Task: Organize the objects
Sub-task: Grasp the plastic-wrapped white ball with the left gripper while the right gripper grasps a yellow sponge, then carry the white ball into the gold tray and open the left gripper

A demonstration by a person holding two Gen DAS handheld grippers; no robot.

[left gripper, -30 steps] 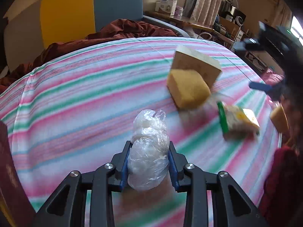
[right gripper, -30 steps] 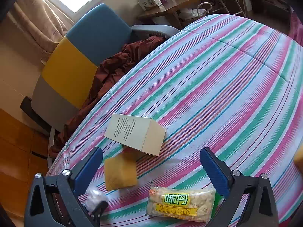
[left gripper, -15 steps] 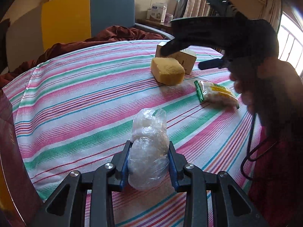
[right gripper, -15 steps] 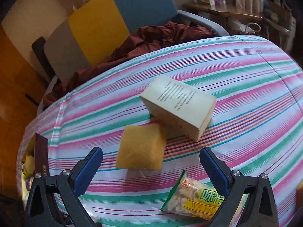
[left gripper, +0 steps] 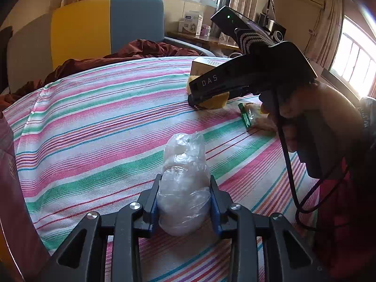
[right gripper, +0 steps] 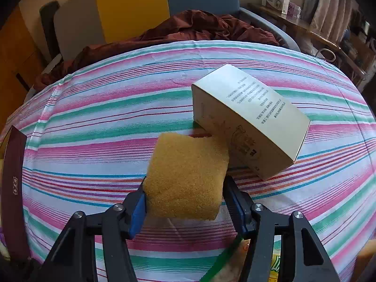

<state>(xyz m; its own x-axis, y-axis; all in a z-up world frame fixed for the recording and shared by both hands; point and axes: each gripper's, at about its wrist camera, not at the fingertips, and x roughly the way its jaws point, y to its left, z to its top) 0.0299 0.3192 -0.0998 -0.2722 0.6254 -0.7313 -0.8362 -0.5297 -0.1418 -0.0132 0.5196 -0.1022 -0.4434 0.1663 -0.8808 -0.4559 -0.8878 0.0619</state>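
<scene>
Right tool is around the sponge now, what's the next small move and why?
Probably lift the sponge straight up. The right tool has just been closing and its pads press both sides, but the sponge leans against the box.

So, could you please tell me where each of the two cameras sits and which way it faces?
Left wrist: sits on the left tool, looking down across the striped tablecloth; its fingers clamp a clear plastic bag, and the person's right hand shows.
Right wrist: sits on the right tool, looking steeply down; its jaws have just been closing around the yellow sponge, beside the beige box.
Shared: sponge, box, tablecloth, the green-edged snack packet and the yellow-blue chair.
</scene>
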